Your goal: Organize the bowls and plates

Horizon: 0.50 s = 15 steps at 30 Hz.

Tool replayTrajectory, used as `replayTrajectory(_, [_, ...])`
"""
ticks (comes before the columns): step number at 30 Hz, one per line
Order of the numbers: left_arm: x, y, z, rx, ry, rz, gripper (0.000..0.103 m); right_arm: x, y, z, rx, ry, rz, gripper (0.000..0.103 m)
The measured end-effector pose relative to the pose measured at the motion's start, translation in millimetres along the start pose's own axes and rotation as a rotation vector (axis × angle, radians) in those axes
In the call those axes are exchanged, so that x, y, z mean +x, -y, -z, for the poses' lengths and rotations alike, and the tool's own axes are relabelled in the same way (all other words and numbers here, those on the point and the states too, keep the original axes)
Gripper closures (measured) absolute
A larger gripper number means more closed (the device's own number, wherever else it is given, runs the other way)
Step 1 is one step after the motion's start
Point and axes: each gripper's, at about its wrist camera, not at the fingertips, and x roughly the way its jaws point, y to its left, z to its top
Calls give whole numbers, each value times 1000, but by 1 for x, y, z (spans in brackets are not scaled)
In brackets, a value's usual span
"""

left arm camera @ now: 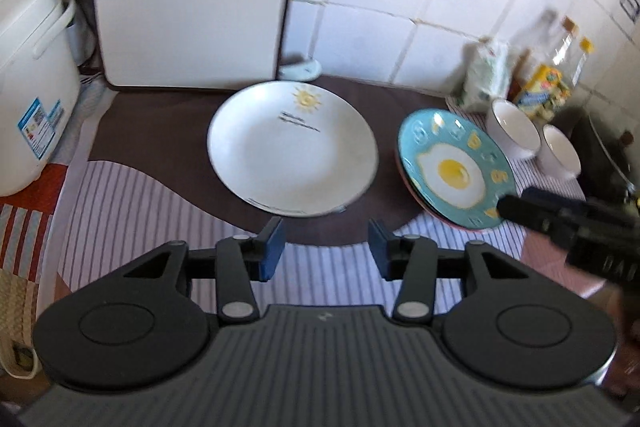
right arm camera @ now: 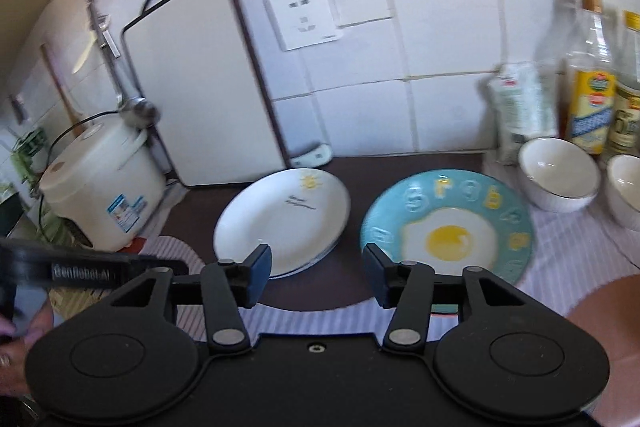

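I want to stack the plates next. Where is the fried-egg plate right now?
In both wrist views the fried-egg plate lies on the counter, right of the white sun plate and left of two white bowls.

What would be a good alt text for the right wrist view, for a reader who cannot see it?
The open, empty right gripper hangs above a counter with a white sun-print plate beside a teal fried-egg plate. Two white bowls stand at the right before some bottles; a rice cooker and a cutting board are at the left.

White plate (left arm camera: pixel 292 147) beside egg-print plate (left arm camera: pixel 454 169)
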Motion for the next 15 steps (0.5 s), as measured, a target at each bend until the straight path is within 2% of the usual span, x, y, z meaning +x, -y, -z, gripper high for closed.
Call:
replayTrajectory(3, [12, -22, 0, -19, 48, -23, 50, 19, -12, 11, -42, 42, -38, 44])
replayTrajectory(6, [30, -40, -2, -31, 59, -47, 50, 45, -17, 21, -60, 30, -84, 44])
replayTrajectory(10, [55, -62, -5, -72, 70, -29, 42, 79, -16, 32, 18, 19, -109, 44])
replayTrajectory(13, [76, -75, -6, -96, 30, 7, 40, 101, -15, 41, 62, 28, -115, 44])
replayTrajectory(15, [91, -83, -9, -122, 12, 24, 40, 117, -13, 44, 90, 3, -118, 44])
